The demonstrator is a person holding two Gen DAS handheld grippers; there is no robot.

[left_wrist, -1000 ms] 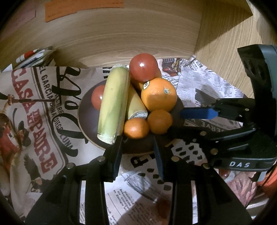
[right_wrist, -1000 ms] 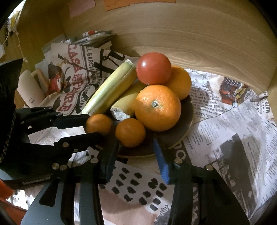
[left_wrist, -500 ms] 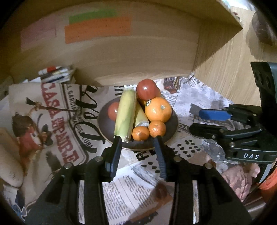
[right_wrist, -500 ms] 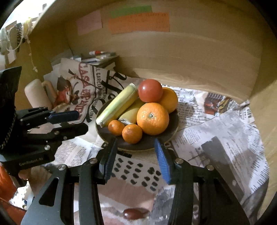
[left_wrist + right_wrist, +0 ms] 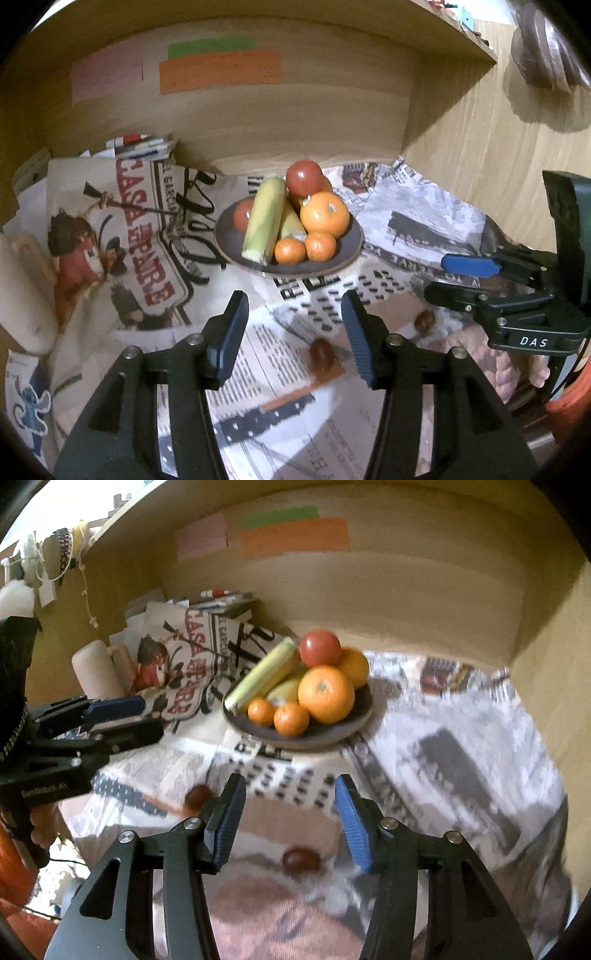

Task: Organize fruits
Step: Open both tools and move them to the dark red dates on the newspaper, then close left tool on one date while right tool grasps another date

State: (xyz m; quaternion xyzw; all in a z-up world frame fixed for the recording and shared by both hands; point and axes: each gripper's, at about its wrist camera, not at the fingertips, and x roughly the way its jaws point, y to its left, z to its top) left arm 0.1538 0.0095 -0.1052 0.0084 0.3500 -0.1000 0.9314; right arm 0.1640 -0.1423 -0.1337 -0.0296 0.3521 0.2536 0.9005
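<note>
Now both tools have drawn back from the plate: the left hand-held gripper (image 5: 293, 325) and the right hand-held gripper (image 5: 290, 808) hang with jaws wide and nothing between them, where a second ago their tips sat at the rim. That retreat suggests the arranging is done or nearly so. Farther off, the dark plate (image 5: 351, 245) rests on the newspaper-covered worktop (image 5: 417, 221), heaped with a large orange (image 5: 325, 214), two small mandarins (image 5: 290, 251), a red tomato (image 5: 303, 177) on top and a pale yellow-green banana (image 5: 264, 218) along the left.
</note>
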